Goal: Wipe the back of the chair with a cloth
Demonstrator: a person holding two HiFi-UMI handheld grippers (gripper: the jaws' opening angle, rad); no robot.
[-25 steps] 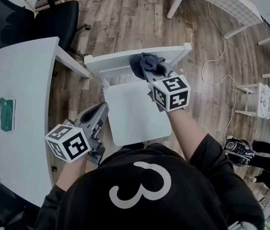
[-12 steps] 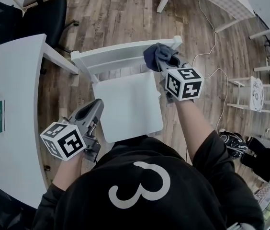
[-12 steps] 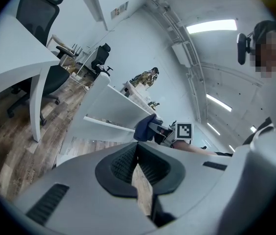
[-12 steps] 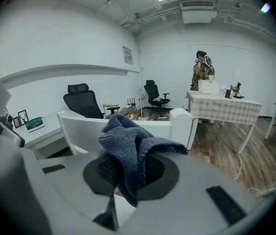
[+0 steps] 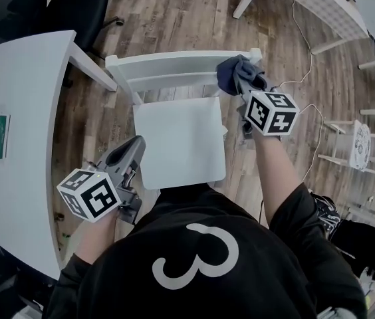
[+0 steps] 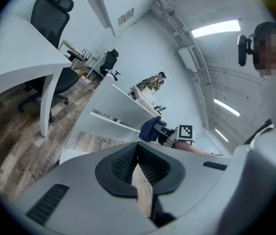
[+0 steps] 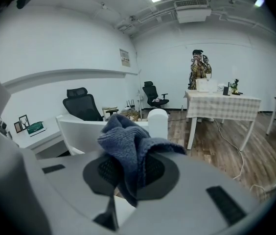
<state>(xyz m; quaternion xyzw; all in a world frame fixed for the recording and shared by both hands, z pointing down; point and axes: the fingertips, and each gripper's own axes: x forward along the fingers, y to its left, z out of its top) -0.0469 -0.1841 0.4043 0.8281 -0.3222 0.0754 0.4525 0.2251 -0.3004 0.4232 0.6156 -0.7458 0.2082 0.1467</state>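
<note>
Rightward along the chair's top rail (image 5: 167,65) is where my right gripper (image 5: 243,84) has slid over the last second: it was near the middle of the rail and is now at the rail's right end, just beside the rounded corner post (image 5: 256,54). The chair (image 5: 179,141) also sits a little differently in the head view than it did.

My right gripper's jaws are clamped on the dark blue-grey cloth (image 5: 231,77). In the right gripper view the cloth (image 7: 128,141) bunches up out of the closed pads and droops down between them, with the white post (image 7: 157,124) directly behind it and the rail (image 7: 84,131) running off to the left. In the head view the wad of cloth sticks out past the gripper's tip and lies against the rail, just left of the post.

My left gripper (image 5: 129,153) hangs low at my left side, off the left edge of the seat and well apart from the cloth. Its jaws are closed together with nothing between them; only a sliver of wooden floor (image 6: 143,192) shows through below the pads. From the left gripper view I can see the cloth (image 6: 150,129) far ahead at the rail. The white table (image 5: 21,111) stands to my left.
</note>
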